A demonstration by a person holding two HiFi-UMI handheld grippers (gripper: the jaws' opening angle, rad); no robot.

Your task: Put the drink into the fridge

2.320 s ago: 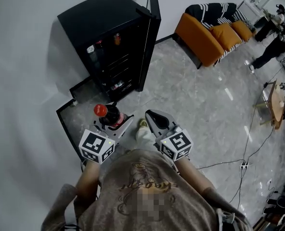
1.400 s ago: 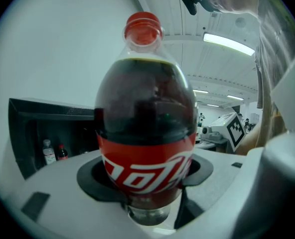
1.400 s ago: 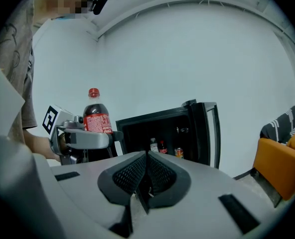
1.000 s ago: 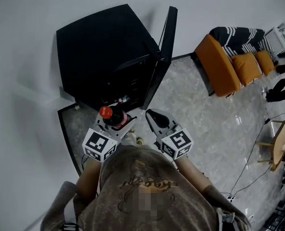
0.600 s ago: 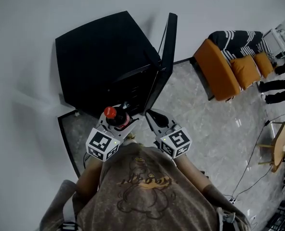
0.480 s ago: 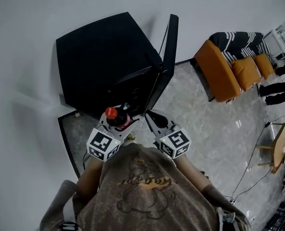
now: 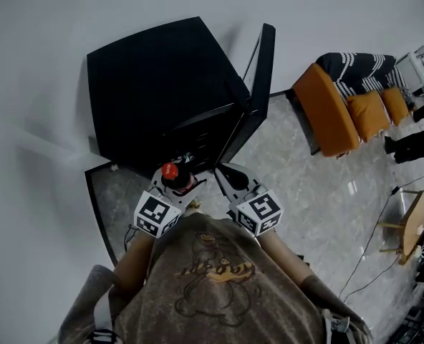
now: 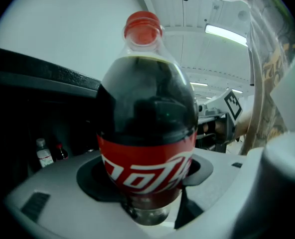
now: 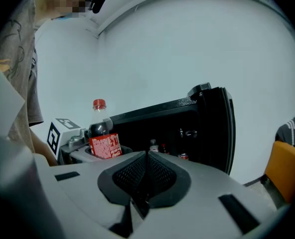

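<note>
A dark cola bottle (image 8: 146,128) with a red cap and red label stands upright between the jaws of my left gripper (image 7: 175,185), which is shut on it; in the head view the cola bottle (image 7: 174,178) shows just in front of the fridge. The small black fridge (image 7: 162,84) stands against the wall with its door (image 7: 253,95) swung open to the right. My right gripper (image 7: 228,180) is beside the left one, its jaws shut with nothing between them. In the right gripper view, the right gripper (image 9: 146,176) faces the fridge (image 9: 182,133) and the cola bottle (image 9: 102,136) shows at left.
Inside the fridge several bottles and cans stand on the shelves (image 9: 165,148). A dark mat (image 7: 115,199) lies on the marble floor below the fridge. An orange sofa (image 7: 348,106) stands at the right, with cables on the floor and a person's legs (image 7: 412,138) farther off.
The person has stepped closer to the fridge, so both grippers and the bottle now sit right at its open front. The left grip on the bottle is unchanged.
</note>
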